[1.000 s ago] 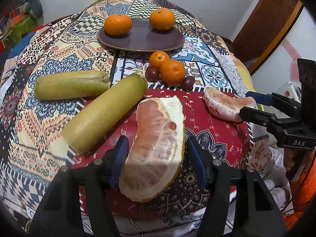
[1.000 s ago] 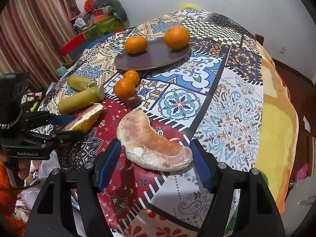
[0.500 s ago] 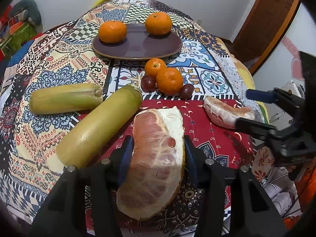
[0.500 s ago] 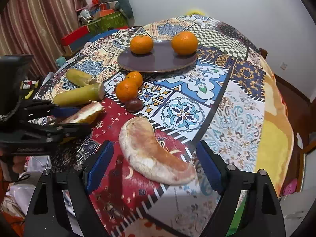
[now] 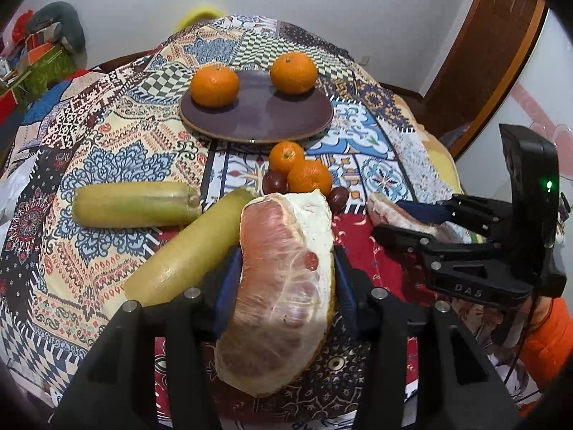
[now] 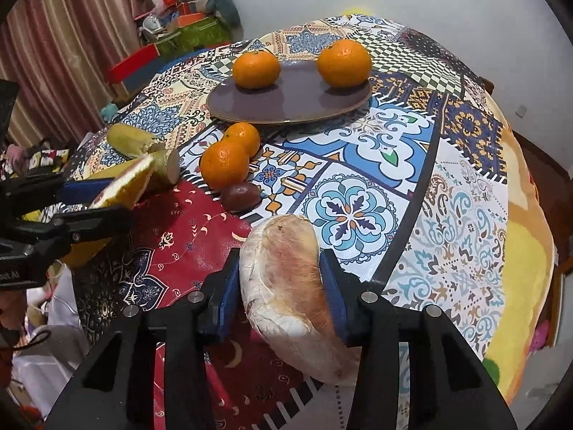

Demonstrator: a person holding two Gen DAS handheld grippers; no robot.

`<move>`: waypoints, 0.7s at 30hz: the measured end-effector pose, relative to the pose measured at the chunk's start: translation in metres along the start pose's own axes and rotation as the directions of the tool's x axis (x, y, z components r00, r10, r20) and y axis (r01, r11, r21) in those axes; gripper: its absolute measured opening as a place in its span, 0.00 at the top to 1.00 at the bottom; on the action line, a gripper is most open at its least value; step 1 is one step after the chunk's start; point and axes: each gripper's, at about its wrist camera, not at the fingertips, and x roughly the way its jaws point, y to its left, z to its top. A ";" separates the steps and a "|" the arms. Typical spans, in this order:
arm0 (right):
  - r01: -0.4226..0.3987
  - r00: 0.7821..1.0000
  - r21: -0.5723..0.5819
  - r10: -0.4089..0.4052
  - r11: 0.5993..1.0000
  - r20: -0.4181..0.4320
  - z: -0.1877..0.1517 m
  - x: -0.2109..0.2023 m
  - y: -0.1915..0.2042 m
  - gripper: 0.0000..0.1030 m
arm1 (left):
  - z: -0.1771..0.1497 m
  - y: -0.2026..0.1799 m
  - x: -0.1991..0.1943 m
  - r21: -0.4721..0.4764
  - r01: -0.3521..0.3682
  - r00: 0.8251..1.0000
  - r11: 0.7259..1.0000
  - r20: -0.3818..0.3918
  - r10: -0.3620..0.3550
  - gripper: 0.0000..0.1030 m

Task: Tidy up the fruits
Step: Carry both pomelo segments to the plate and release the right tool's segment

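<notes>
My left gripper (image 5: 284, 279) is shut on a large pomelo wedge (image 5: 283, 283) with pink flesh and white pith, held above the tablecloth; it also shows in the right wrist view (image 6: 121, 182). My right gripper (image 6: 283, 283) is shut on a second, peeled pomelo segment (image 6: 286, 283), also seen in the left wrist view (image 5: 390, 211). A dark purple plate (image 5: 258, 118) at the far side carries two oranges (image 5: 214, 85) (image 5: 293, 72). Two smaller oranges (image 5: 309, 176) and dark grapes (image 5: 275, 182) lie in front of the plate.
Two yellow-green sugarcane pieces (image 5: 136, 204) (image 5: 189, 251) lie left of centre on the patterned tablecloth (image 5: 118, 143). The round table's edge drops off on the right by a wooden door (image 5: 494, 46). Boxes and clutter (image 6: 186, 18) stand beyond the table at the far left.
Both grippers have closed on their pomelo pieces and lifted them off the cloth. Both views have shifted forward toward the plate.
</notes>
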 end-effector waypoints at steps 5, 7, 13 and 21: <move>-0.010 0.999 0.026 0.009 1.000 0.042 0.008 -0.015 -0.003 0.62 | 0.009 0.002 -0.010 -0.006 -0.004 0.999 1.000 0.045 0.004 0.53; -0.012 0.997 0.037 0.010 0.999 0.074 0.013 -0.024 -0.005 0.62 | 0.015 0.002 -0.016 -0.005 -0.013 0.997 1.000 0.074 0.013 0.53; -0.006 0.984 0.050 -0.003 0.999 0.176 0.030 -0.051 -0.006 0.62 | 0.033 0.008 -0.031 -0.017 -0.034 0.989 0.999 0.144 0.036 0.53; 0.001 0.964 0.064 -0.019 0.998 0.267 0.052 -0.065 -0.008 0.62 | 0.058 0.019 -0.044 -0.041 -0.047 0.975 0.998 0.215 0.055 0.53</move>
